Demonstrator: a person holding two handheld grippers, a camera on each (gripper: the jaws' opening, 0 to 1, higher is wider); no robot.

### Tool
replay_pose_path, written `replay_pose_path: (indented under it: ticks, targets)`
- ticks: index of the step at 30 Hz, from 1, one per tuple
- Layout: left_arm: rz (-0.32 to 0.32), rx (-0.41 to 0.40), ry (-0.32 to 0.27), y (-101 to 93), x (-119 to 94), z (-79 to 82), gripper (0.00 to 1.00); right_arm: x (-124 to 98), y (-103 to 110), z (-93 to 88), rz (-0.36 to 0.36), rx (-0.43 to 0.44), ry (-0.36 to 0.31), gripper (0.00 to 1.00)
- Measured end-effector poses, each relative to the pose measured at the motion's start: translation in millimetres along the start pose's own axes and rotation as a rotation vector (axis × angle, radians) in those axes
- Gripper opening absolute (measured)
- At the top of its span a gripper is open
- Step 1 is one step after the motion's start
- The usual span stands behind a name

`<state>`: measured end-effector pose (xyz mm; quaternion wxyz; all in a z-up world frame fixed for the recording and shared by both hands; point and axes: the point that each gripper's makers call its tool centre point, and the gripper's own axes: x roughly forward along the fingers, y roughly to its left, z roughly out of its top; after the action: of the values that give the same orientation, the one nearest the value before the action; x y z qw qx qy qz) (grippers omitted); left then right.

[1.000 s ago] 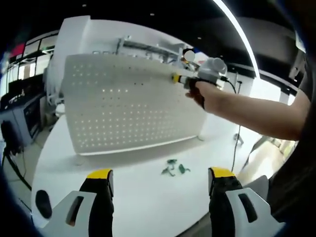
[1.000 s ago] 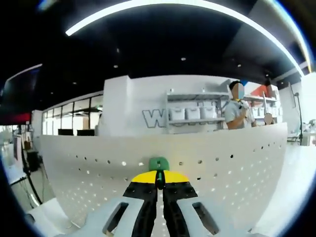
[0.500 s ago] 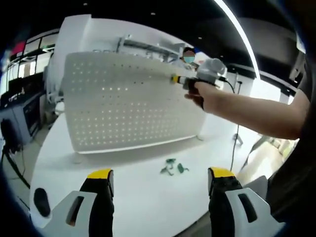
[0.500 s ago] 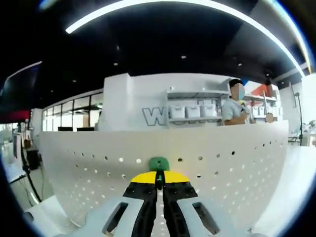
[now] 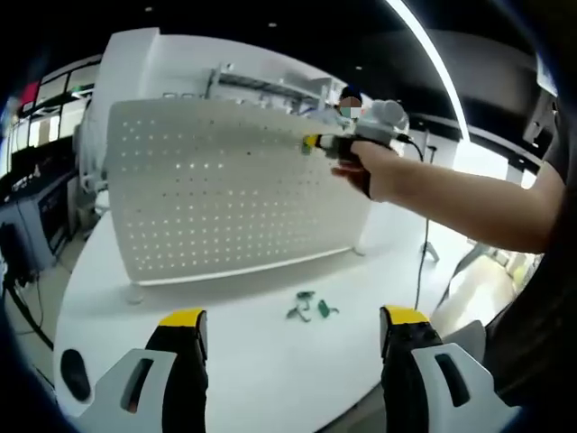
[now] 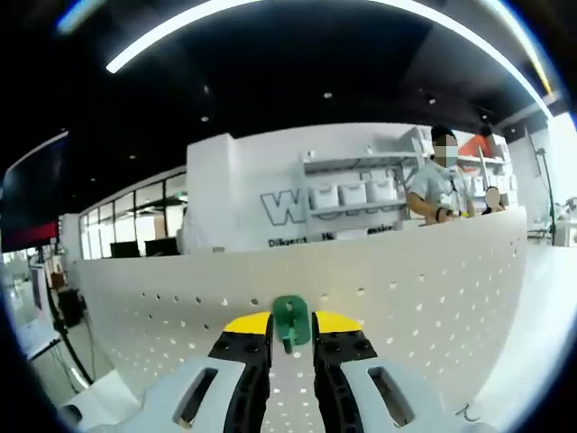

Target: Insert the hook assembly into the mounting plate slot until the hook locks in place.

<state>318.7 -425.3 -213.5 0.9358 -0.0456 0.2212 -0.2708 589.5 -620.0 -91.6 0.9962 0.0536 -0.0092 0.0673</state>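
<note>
Right gripper [image 6: 291, 332], jaws parted a little, small green plastic hook [image 6: 290, 320] between the yellow tips, pressed against the upper edge of the white perforated metal mounting plate [image 6: 424, 280]. Left gripper [image 5: 288, 338], jaws wide apart, nothing between them, low over the smooth white round table [image 5: 243, 361]. More green hooks [image 5: 311, 308] loose on the tabletop, before the upright plate.

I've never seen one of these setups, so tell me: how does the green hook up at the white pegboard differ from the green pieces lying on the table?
The green hook sits alone against the pegboard near its top edge, between the right gripper jaws, which stand slightly apart. The green pieces lie loose in a small cluster on the white table, in front of the pegboard, with nothing touching them. Both are green; the pieces are too small to tell their shape.
</note>
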Motion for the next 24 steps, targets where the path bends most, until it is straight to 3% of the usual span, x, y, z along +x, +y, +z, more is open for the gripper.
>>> replay_pose_path:
  ticks: [2, 5, 12, 20, 24]
  targets:
    - [0.0, 0.0, -0.002, -1.2, -1, 0.2, 0.8, -2, 1, 4.6, 0.005, 0.007, -0.006, 0.16]
    - [0.003, 0.004, -0.003, -1.7, -2, -0.3, 0.8, -9, 6, 17.7, 0.031, 0.108, -0.041, 0.16]
    - [0.011, 0.003, -0.001, -0.9, -5, -2.2, 0.79, -28, 13, 34.6, 0.072, 0.091, -0.064, 0.17]
    - [0.001, 0.012, 0.002, -5.6, -4, -3.3, 0.79, -46, 11, 21.0, 0.118, 0.025, -0.005, 0.17]
    - [-0.006, 0.017, 0.006, -8.1, -3, -4.2, 0.79, -53, 4, 1.7, 0.124, 0.038, 0.034, 0.17]
